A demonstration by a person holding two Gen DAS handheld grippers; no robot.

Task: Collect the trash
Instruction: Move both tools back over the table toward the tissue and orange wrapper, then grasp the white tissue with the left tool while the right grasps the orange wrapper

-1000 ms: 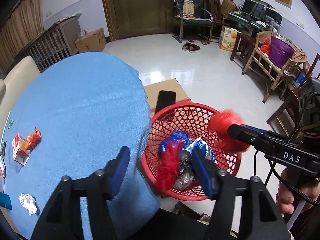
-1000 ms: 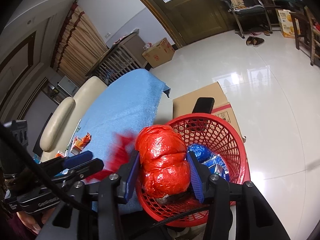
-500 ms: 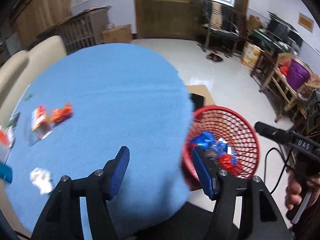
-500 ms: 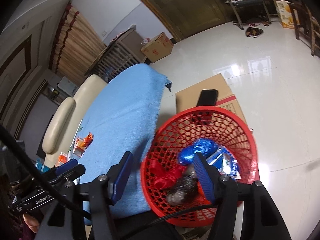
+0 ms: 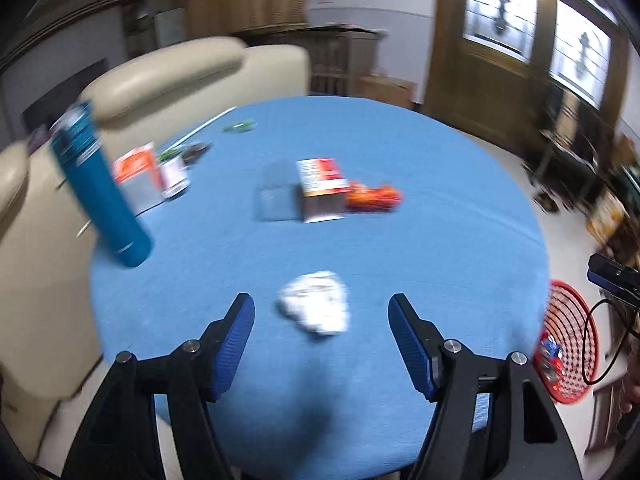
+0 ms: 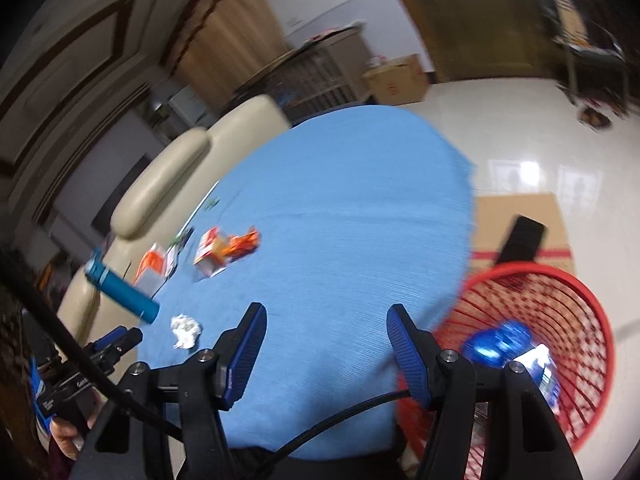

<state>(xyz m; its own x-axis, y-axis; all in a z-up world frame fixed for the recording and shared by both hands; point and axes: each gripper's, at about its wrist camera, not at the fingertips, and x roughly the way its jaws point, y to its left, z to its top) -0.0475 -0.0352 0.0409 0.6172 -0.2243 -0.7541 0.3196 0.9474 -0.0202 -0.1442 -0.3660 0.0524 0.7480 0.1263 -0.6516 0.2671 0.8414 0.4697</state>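
A crumpled white paper wad (image 5: 316, 306) lies on the blue table (image 5: 440, 240), just ahead of my left gripper (image 5: 322, 308). That gripper's jaws are opening and nothing sits between the pads. Further back lie a small red-and-white carton (image 5: 322, 188) and an orange wrapper (image 5: 372, 199). My right gripper (image 6: 323, 320) hangs open and empty over the table's near edge. The red mesh basket (image 6: 580, 320) stands at its right, with blue wrappers (image 6: 498, 344) inside. The wad (image 6: 185, 330) and the left gripper (image 6: 116, 338) show at the lower left of the right wrist view.
A teal bottle (image 5: 100, 188) stands at the table's left, beside an orange-and-white packet (image 5: 136, 174) and small clutter. Cream sofa cushions (image 5: 172, 76) back the table. On the floor, a cardboard box (image 6: 520, 216) carries a black phone (image 6: 522, 238). The basket (image 5: 568, 344) shows at right.
The red bag left my right gripper and dropped into the basket. Both grippers swung left from the basket toward the table; the left one now faces the white wad.
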